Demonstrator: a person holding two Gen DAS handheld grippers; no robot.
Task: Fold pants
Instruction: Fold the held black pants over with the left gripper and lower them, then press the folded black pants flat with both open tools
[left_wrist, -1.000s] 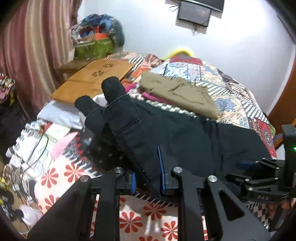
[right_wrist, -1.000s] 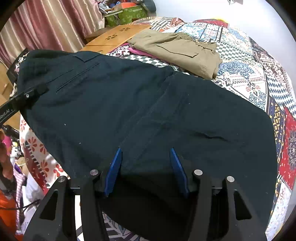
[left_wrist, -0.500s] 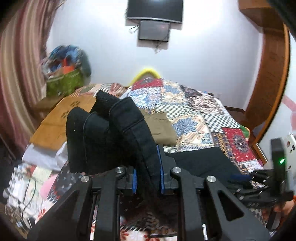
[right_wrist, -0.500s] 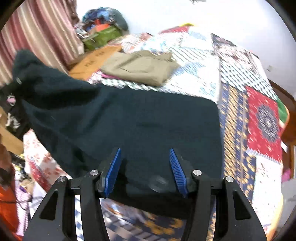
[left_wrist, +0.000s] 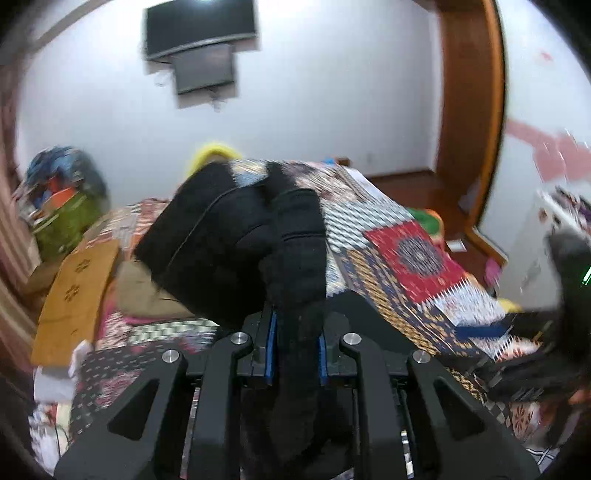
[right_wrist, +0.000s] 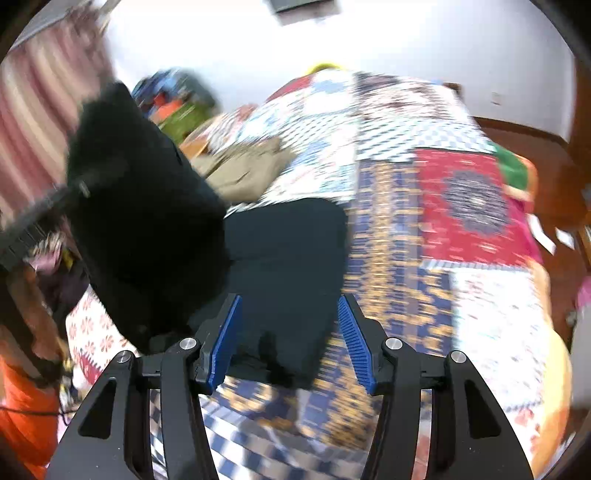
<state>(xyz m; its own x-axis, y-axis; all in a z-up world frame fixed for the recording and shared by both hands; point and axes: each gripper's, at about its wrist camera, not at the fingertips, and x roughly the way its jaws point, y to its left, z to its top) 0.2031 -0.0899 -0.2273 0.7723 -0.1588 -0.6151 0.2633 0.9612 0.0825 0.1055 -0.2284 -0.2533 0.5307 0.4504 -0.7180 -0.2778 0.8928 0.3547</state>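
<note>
1 pr black pants (left_wrist: 236, 251): bunched end is pinched in L gripper (left_wrist: 295, 354), held up over bed (right_wrist: 406, 206) near its foot edge; rest is draped on quilt. R gripper (right_wrist: 291, 336): blue pads spread, pants between them, grip can't be confirmed (blur). 1 khaki garment (right_wrist: 243, 173) is seen by bed's left edge.

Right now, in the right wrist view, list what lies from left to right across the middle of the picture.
Pink striped curtain → raised bunch of black pants fabric → folded khaki garment → red patterned square of the patchwork bedspread → brown wooden floor.
</note>
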